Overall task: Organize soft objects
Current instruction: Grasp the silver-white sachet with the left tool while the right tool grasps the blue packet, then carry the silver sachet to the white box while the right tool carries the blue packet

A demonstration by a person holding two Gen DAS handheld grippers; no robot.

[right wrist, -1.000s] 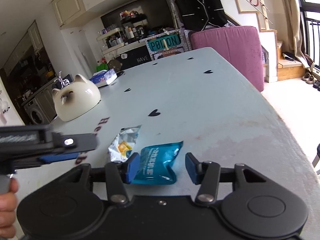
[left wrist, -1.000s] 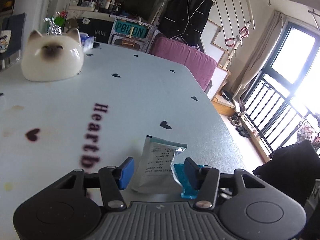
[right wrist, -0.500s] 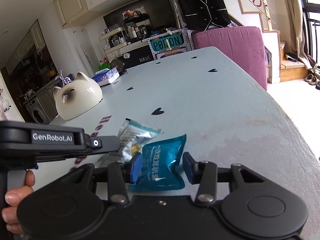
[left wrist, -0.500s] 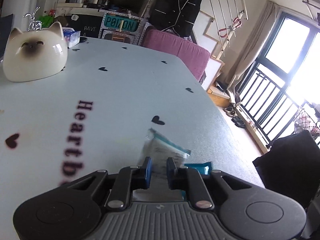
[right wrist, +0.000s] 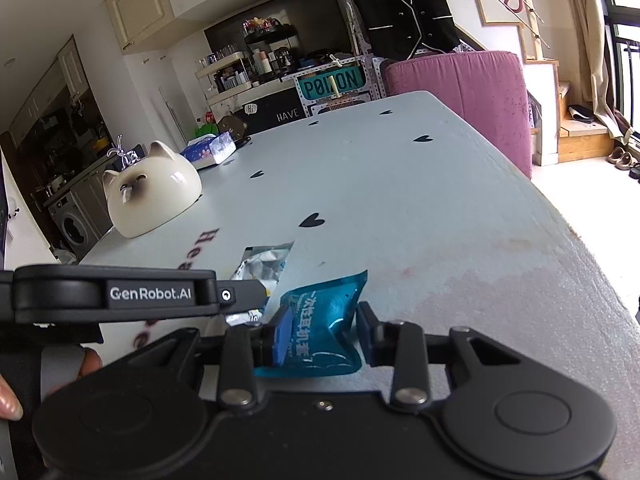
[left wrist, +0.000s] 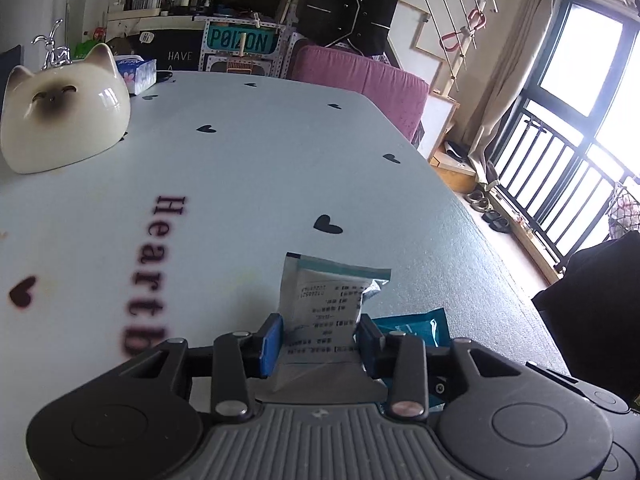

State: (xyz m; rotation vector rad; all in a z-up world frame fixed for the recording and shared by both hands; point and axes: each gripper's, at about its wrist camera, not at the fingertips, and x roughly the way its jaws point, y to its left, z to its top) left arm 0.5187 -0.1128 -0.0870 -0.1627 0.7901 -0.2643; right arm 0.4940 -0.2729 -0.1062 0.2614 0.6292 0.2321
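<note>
Packets first — my silver-white sachet (left wrist: 320, 312) stands between the pads of my left tongs (left wrist: 319, 339), whose jaws have just been opening again; both blue pads sit against its edges, though I cannot tell if they press. At its three o'clock, touching, lies the teal pouch (right wrist: 320, 330), which sits between my right tongs (right wrist: 321, 332); those jaws have just been closing, and the left pad touches the pouch while the right pad looks just shy of it. Both lie on the pale table (left wrist: 260, 168) with black hearts. Out at eleven o'clock — well apart — sits a cat-shaped ceramic dome (left wrist: 60, 120), a tissue box (left wrist: 138, 72) beyond it.
</note>
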